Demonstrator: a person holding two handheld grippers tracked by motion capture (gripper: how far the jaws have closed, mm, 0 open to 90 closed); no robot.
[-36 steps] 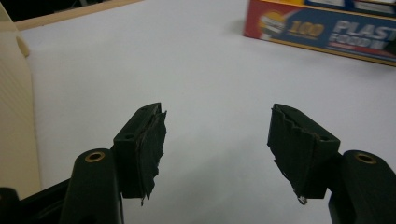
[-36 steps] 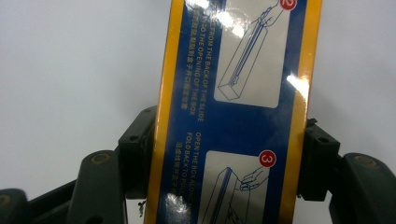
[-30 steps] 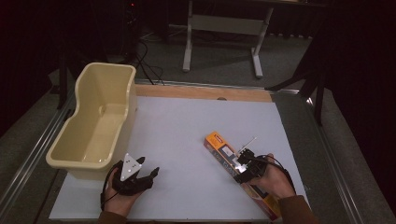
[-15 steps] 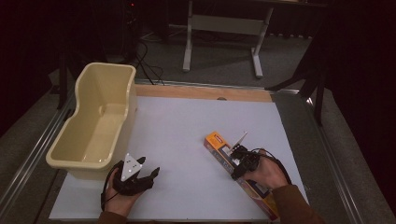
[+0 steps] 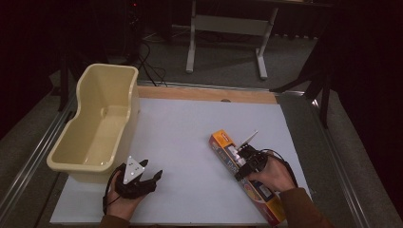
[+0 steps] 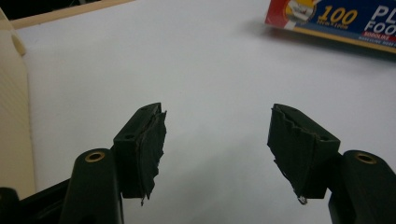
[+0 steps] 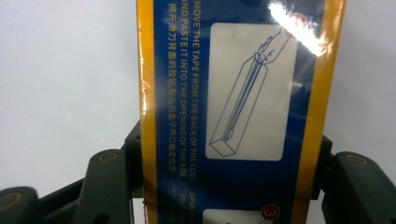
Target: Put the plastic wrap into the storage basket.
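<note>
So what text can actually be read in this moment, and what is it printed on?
"100", with cut-off "PL" and "FOO" beside it: on the long box, left gripper view.
"MOVE THE TAPE FROM THE BACK OF THE SLIDE AND PASTE IT INTO THE OPENING OF THE BOX": same box, between the right hand-held gripper jaws.
Chinese line beside it and the small red strip: too small to read.

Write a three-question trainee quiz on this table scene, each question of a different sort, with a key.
1. True or false: the left gripper has its jaws closed on the box.
2. Which gripper's jaws straddle the long blue and yellow box? A) left B) right C) both
3. Fill in: the cream plastic tub sits at the table's ____ side in the high view.

Key: 1 false, its jaws stand open over bare white table. 2 B, the right gripper. 3 left.
</note>
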